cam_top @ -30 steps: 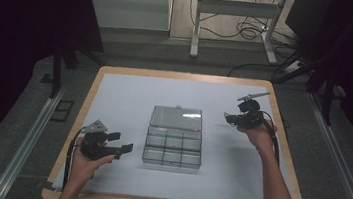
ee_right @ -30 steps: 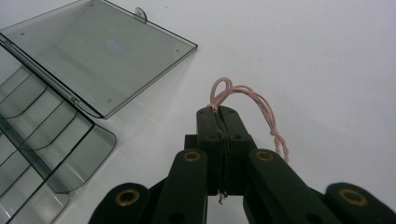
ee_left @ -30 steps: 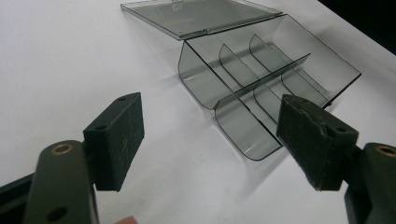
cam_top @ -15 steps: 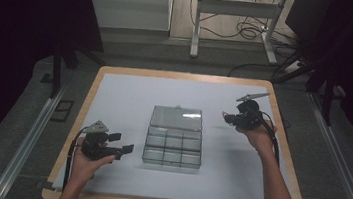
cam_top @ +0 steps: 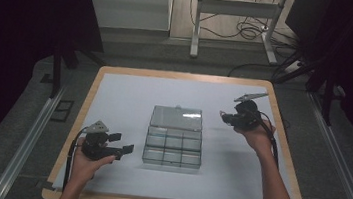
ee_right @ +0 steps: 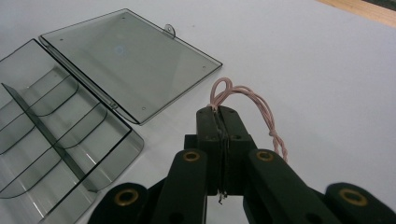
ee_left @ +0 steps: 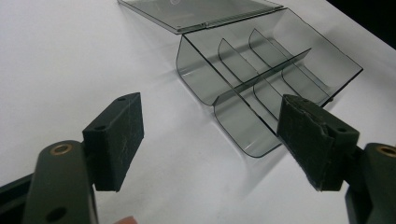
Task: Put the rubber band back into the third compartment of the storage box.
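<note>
My right gripper [ee_right: 219,114] pinches pink wire [ee_right: 254,100] beside box [cam_top: 173,142] lid edge; left gripper [ee_left: 210,140] wide open, empty, w/ bare mat [cam_top: 124,98] around.

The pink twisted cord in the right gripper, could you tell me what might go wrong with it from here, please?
The right gripper pinches the pink twisted cord only near one end, so its loose loops may slip out or snag. The compartments of the clear box are narrow, so the cord could drape over a divider. The left gripper stands open beside the box, not steadying it.
</note>
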A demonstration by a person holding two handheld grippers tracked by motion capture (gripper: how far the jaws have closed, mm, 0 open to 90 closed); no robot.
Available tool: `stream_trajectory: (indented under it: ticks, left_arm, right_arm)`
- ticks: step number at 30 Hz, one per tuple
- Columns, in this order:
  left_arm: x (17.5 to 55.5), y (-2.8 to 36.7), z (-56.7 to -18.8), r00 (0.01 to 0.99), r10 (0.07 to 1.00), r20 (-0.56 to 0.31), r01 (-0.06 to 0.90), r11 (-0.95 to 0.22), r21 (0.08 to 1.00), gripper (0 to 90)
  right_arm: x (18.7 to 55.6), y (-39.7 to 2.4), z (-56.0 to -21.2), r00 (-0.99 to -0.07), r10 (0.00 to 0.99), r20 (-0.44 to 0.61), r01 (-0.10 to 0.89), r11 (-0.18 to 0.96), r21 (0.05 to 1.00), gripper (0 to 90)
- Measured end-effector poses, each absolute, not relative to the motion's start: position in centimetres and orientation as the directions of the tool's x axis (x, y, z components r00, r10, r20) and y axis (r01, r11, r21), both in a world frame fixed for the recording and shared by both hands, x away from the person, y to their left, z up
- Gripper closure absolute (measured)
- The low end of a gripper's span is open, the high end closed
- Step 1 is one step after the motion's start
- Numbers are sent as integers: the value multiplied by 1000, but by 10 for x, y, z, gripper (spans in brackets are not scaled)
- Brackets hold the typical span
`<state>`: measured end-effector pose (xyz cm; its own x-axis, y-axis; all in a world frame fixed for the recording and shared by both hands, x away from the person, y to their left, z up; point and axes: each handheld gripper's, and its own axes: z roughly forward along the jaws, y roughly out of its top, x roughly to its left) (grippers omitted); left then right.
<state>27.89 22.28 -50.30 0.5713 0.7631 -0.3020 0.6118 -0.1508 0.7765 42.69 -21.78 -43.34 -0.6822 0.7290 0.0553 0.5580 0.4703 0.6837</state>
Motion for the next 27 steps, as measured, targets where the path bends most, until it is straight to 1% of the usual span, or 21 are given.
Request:
stream_trajectory:
  ticks: [27]
  left_arm:
    - [279,222,-503,575,761,-301,611,-155,776,228]
  right_arm:
    - [417,-203,-431,-730,682,42,508,501,700,866]
